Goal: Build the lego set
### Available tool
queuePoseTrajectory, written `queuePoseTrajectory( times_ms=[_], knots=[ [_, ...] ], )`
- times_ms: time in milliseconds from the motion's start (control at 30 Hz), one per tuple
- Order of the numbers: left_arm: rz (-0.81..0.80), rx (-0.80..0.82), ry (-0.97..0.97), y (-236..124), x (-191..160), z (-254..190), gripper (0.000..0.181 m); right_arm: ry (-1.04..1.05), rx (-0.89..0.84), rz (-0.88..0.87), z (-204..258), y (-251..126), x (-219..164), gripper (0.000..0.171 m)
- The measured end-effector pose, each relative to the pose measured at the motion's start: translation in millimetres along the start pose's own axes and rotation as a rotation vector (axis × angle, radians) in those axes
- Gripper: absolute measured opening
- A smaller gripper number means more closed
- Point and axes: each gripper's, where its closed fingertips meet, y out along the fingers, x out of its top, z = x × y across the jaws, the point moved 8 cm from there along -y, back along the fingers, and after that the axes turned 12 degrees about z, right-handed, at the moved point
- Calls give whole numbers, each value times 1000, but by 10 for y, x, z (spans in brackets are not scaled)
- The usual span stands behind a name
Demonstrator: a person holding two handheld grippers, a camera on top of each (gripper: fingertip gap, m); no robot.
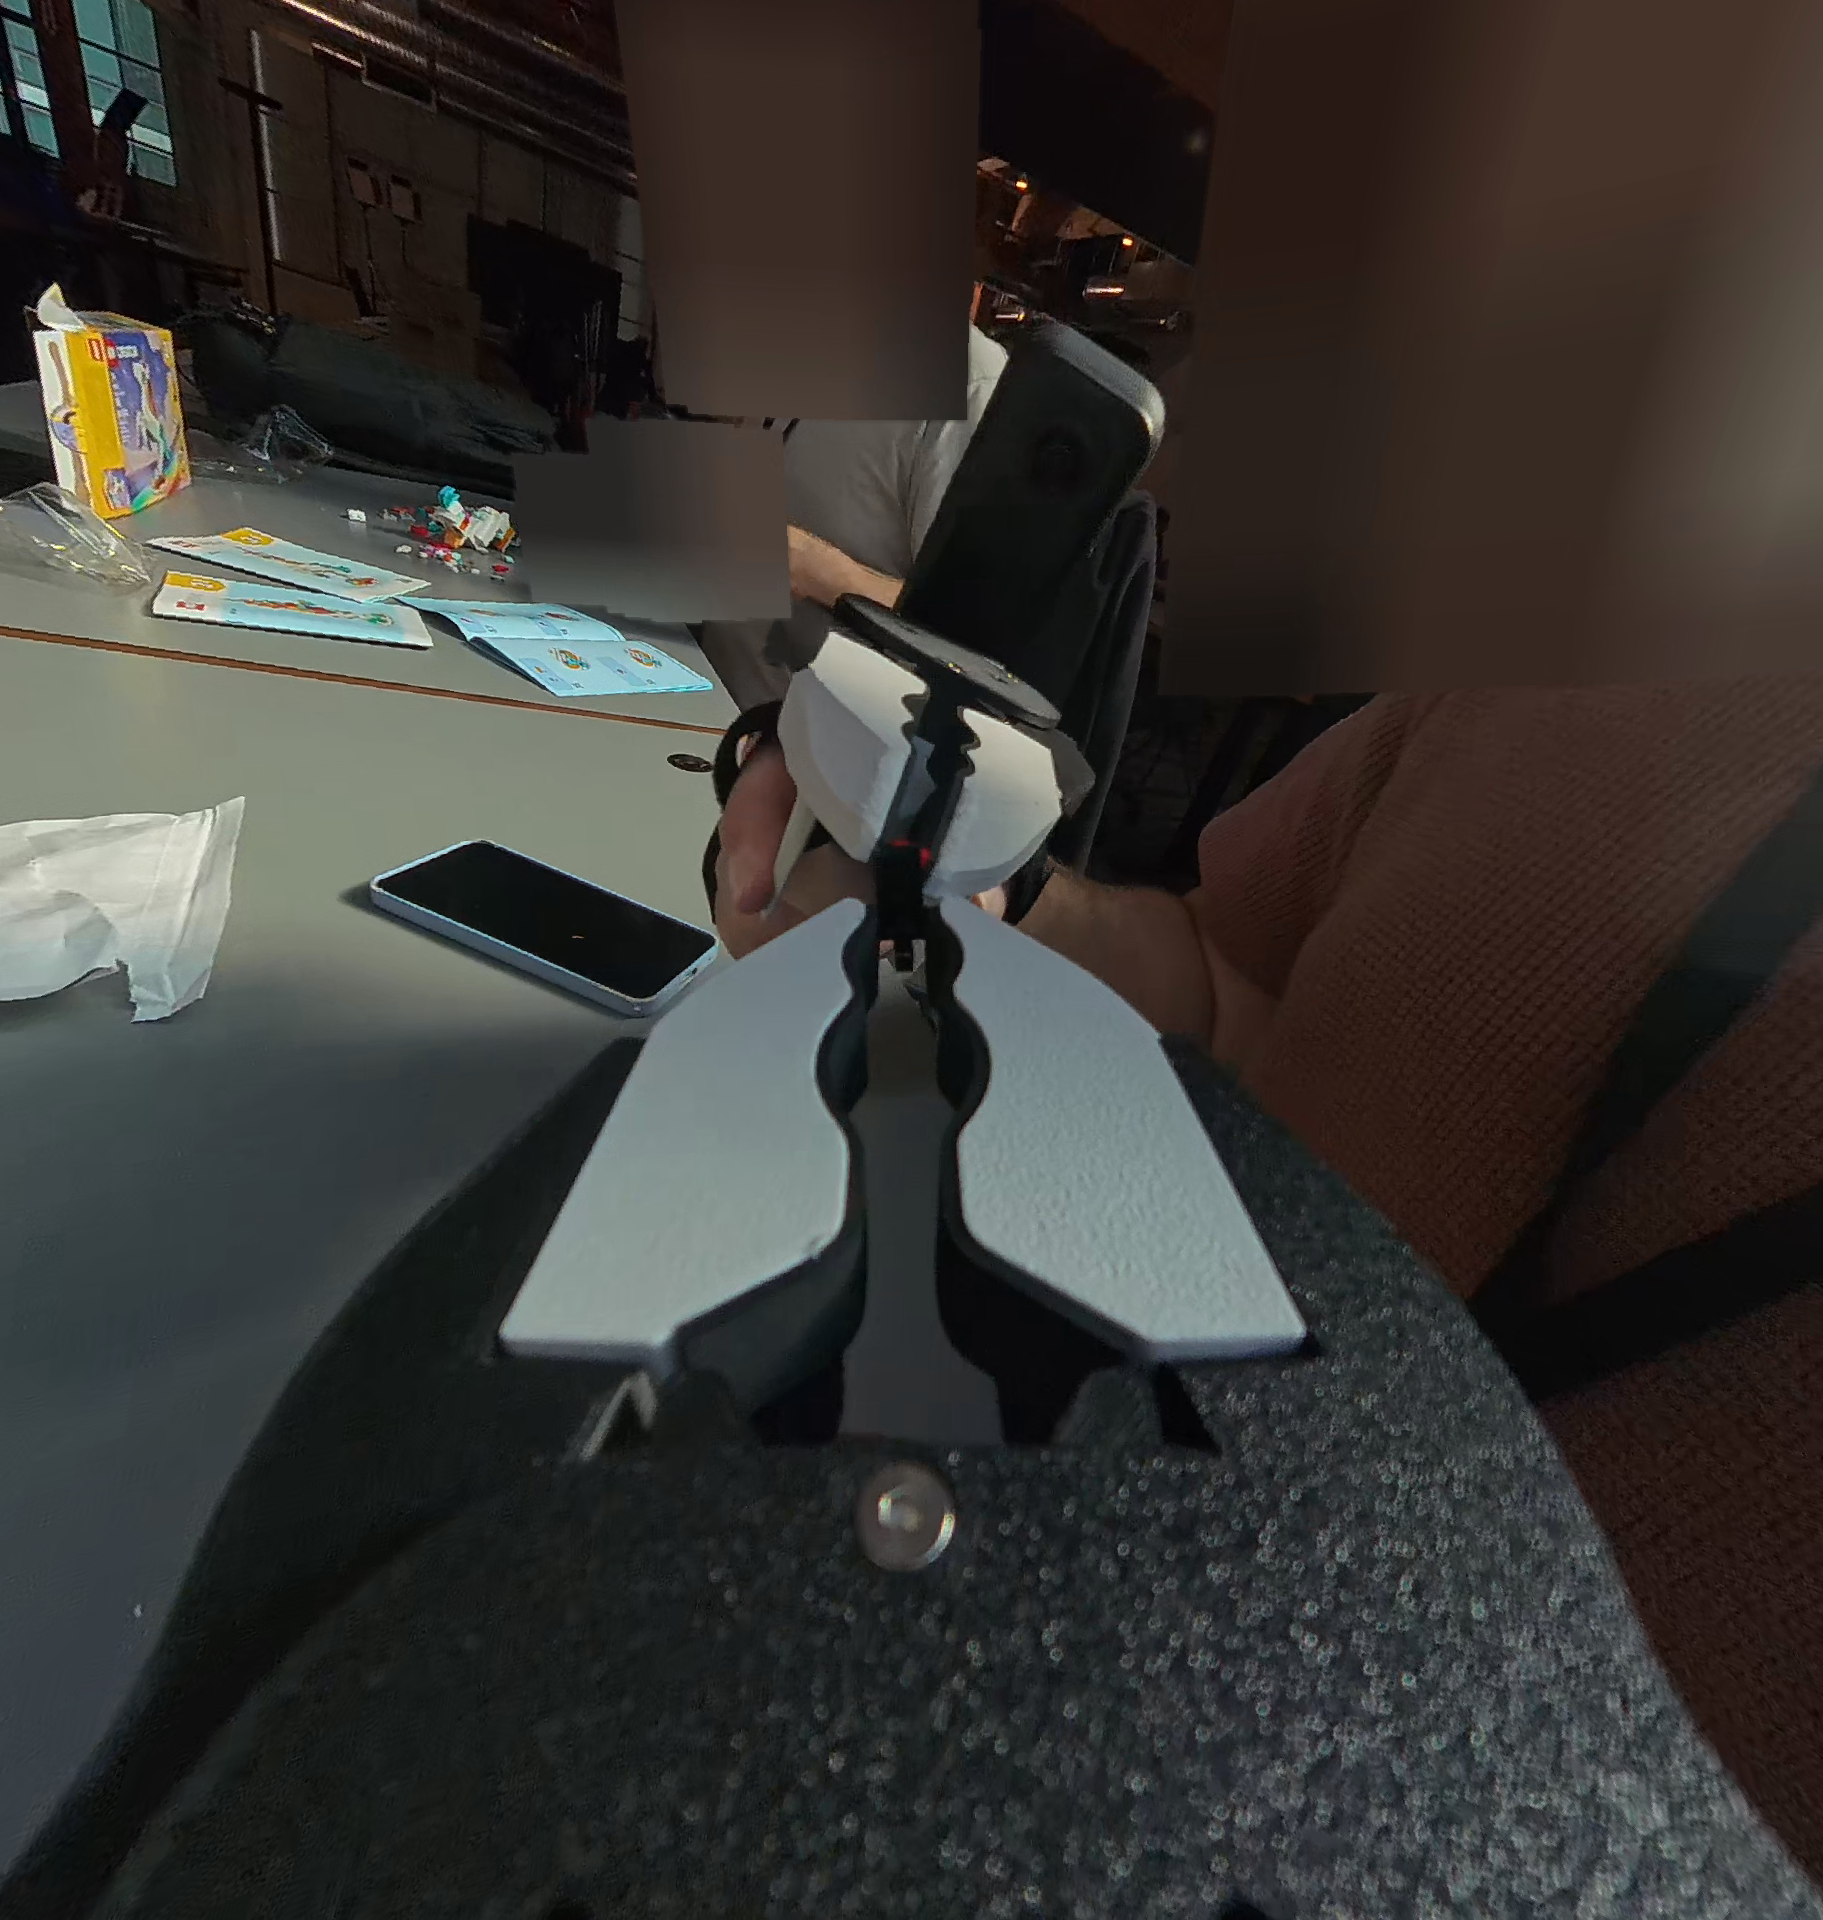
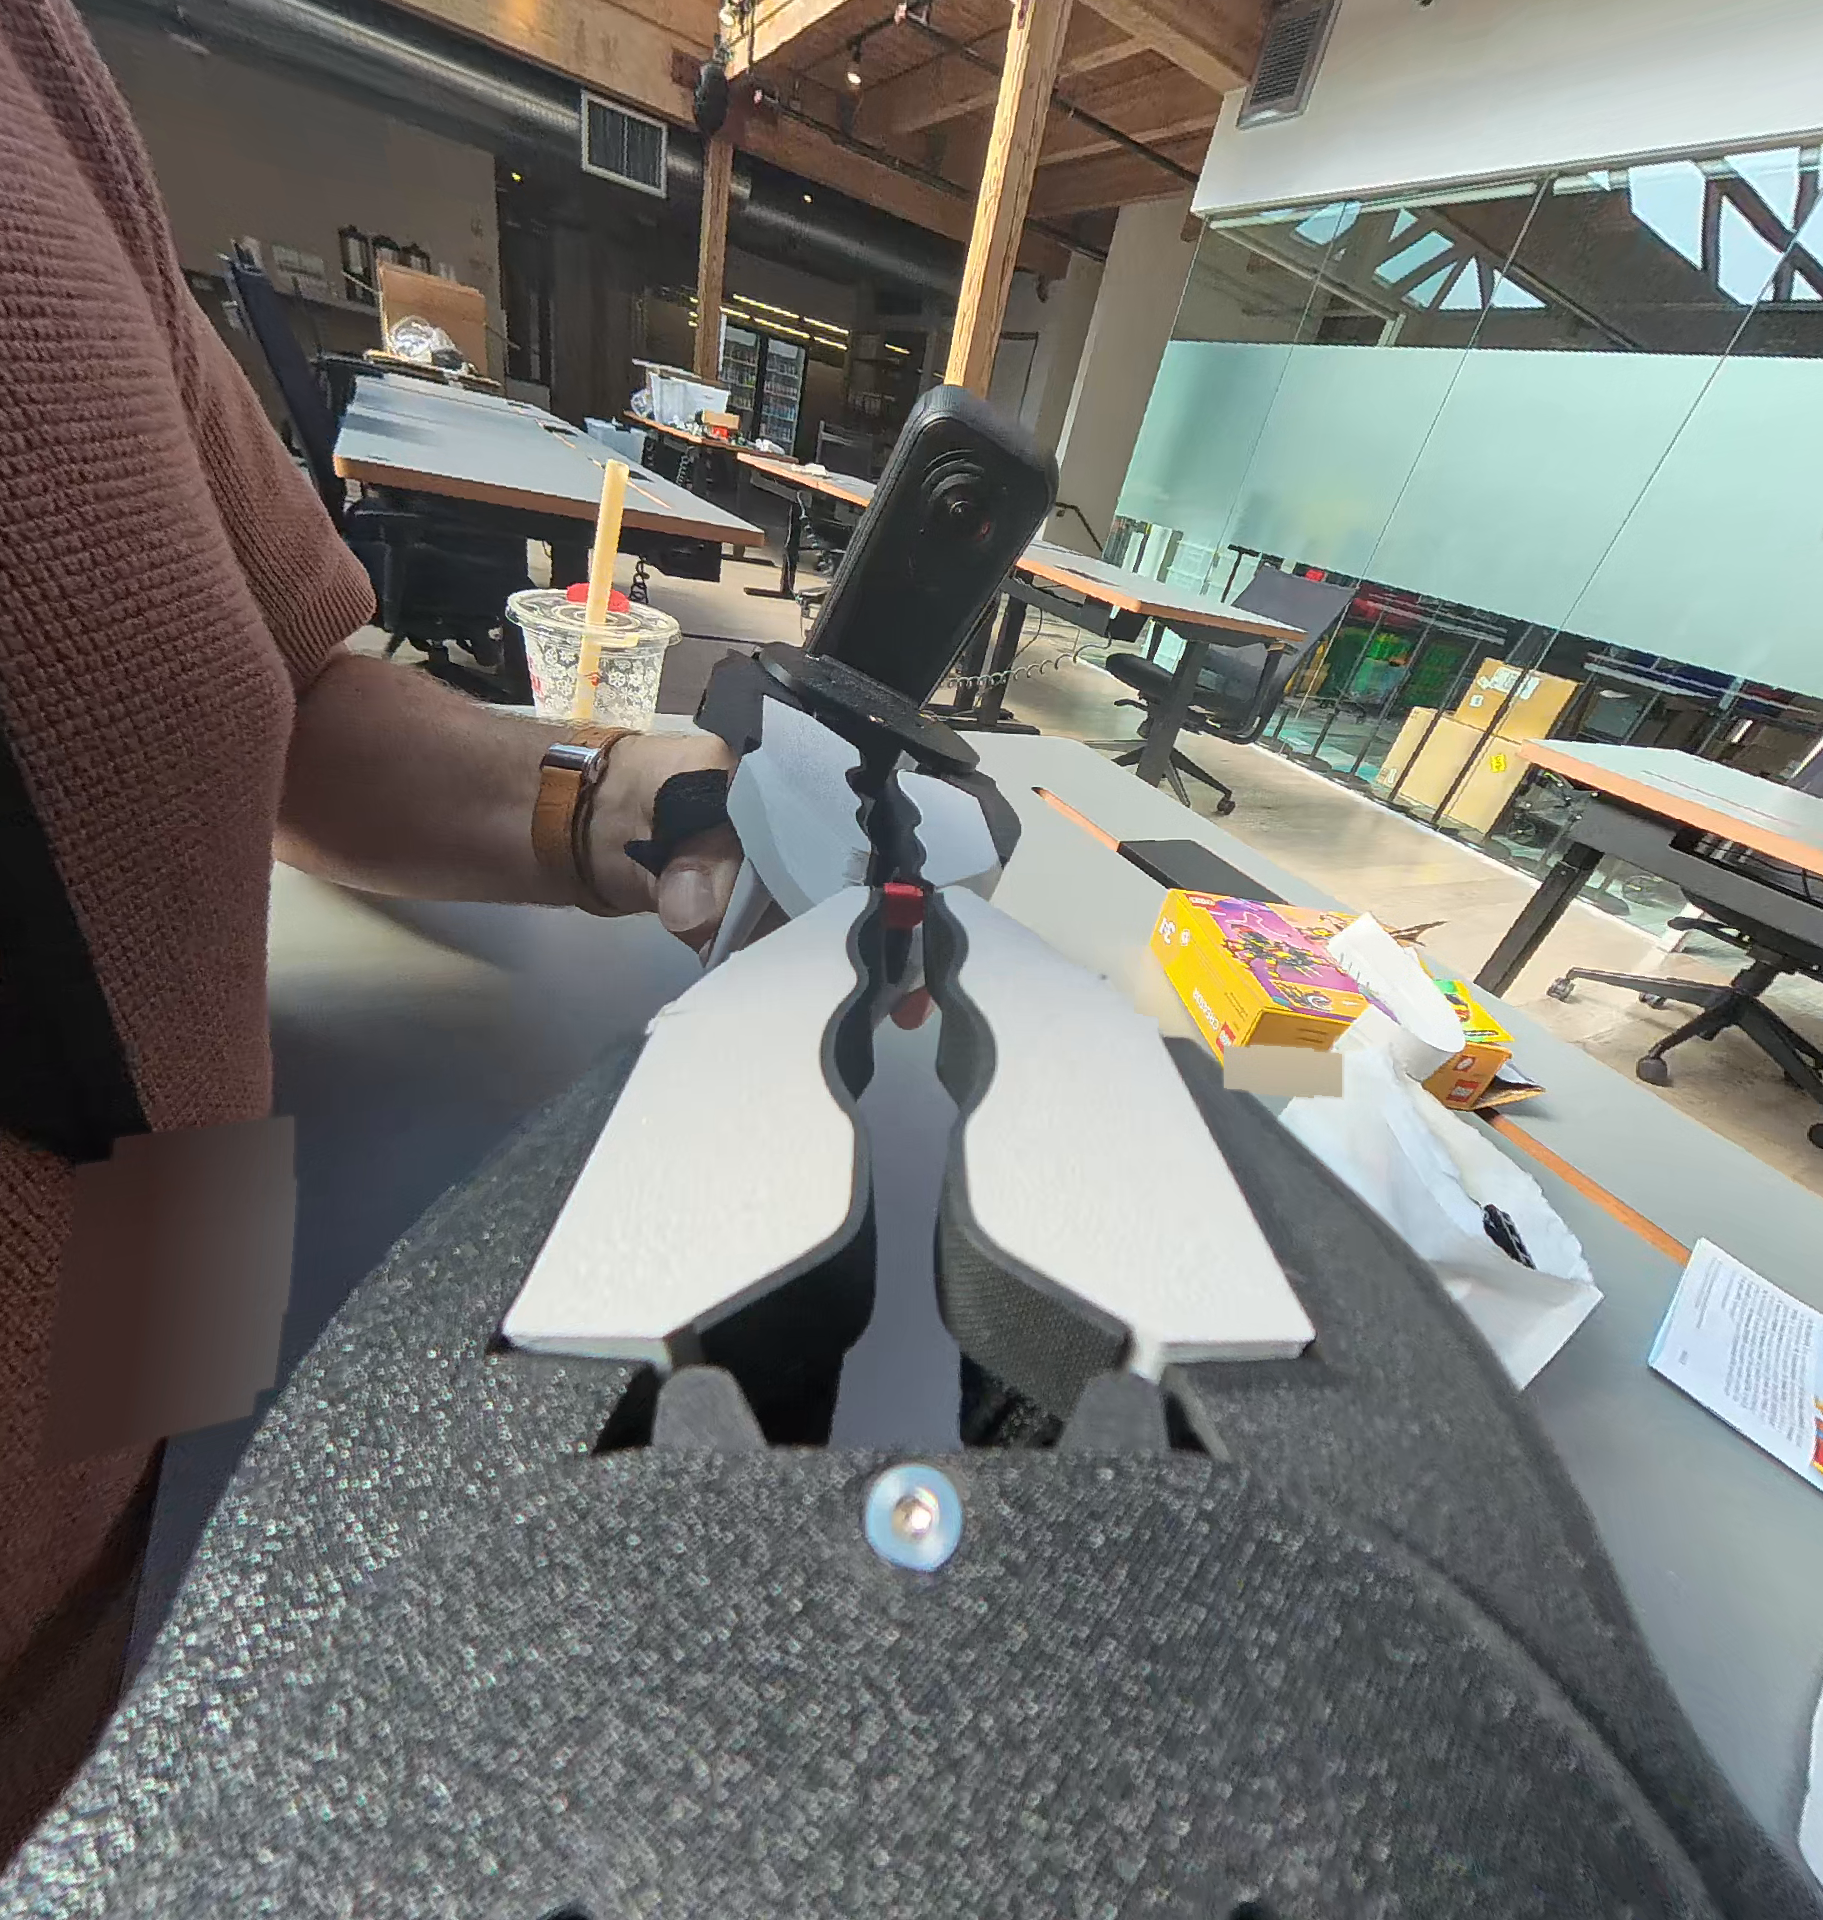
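Nearest, in both wrist views: speckled dark-grey housing with one bright screw, then two flat, matt white fingers with wavy black inner edges.

Left claw (image 1: 905, 925) drawn narrow, tips closed on a small black-and-red lego piece (image 1: 905, 868) held above the surface (image 1: 263, 1143). Right claw (image 2: 902, 914) likewise narrow, meeting the same piece tip to tip from the opposite side. Ribbed rust-brown knit sleeve (image 1: 1509, 935) close alongside.

Just beyond the lego piece in the left wrist view: glossy black slab phone (image 1: 543, 925), flat on smooth grey laminate. Past the phone: crumpled white paper bag (image 1: 86, 894). Well beyond the piece: pale-blue booklets (image 1: 574, 655) lying open, a heap of loose bricks (image 1: 460, 525), an upright yellow carton (image 1: 117, 416).

Beyond the piece in the right wrist view: clear patterned plastic cup (image 2: 595, 655) with straw.
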Motion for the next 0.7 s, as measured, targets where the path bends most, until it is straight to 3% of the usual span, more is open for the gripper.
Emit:
queuePoseTrajectory(
  times_ms=[300, 467, 700],
  knots=[
    [11, 20, 26, 56, -25, 35, 19, 76, -22, -25, -2, 24, -46, 6],
    [27, 32, 57, 53, 33, 15, 8, 110, -20, -62, -19, -8, -56, 5],
    [61, 74, 91, 75, 79, -23, 7, 94, -30, -56, -27, -30, -50, 0]
  ],
)
